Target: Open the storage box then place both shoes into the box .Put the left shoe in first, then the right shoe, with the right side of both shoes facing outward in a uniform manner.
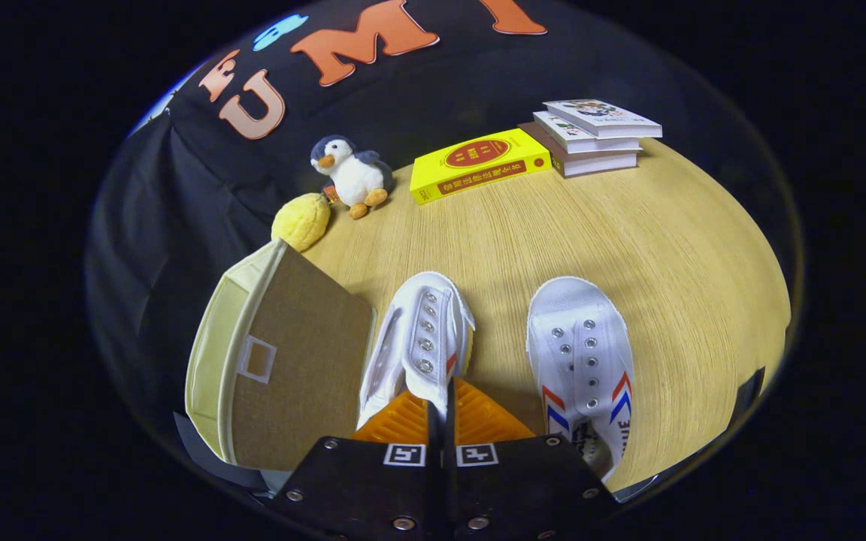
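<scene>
My gripper (440, 409) has its jaws pressed together on the edge of the white canvas left shoe (416, 342), which tilts on its side. The white canvas right shoe with red and blue stripes (583, 361) lies flat to its right on the wooden table (628, 240). The beige fabric storage box (275, 361) stands just left, lid raised.

**Wooden counter and its load**

I see a pale wood counter (591, 240) carrying a storage box (290, 361), one white shoe (583, 353), a plush penguin (350, 174), a yellow plush (301, 220), a yellow book (478, 165) and a book stack (591, 135).
</scene>
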`<state>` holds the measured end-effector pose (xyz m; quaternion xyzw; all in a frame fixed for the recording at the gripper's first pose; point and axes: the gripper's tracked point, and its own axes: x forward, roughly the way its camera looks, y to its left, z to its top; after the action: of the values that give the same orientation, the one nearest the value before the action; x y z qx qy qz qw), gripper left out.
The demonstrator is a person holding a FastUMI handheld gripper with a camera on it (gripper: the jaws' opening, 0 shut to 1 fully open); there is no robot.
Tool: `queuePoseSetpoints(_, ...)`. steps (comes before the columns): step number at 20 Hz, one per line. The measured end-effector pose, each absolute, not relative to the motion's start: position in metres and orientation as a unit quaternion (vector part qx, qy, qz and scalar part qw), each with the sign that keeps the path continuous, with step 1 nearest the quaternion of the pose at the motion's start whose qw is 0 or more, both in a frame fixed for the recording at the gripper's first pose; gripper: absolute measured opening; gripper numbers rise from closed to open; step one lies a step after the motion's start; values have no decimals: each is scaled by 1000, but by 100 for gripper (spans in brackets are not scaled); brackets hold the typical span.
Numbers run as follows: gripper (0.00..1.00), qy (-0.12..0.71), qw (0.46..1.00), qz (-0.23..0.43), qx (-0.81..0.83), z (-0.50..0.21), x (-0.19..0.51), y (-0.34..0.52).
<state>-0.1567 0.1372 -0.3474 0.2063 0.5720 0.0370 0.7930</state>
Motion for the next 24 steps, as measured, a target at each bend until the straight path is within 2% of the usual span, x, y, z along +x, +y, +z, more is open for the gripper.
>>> queuePoseSetpoints(5,1,526,821,50,215,-307,-124,144)
queuePoseSetpoints(11,0,535,822,50,188,-323,-139,146)
queuePoseSetpoints(15,0,519,830,57,198,-306,-126,148)
queuePoseSetpoints(24,0,447,862,85,221,-216,-84,166)
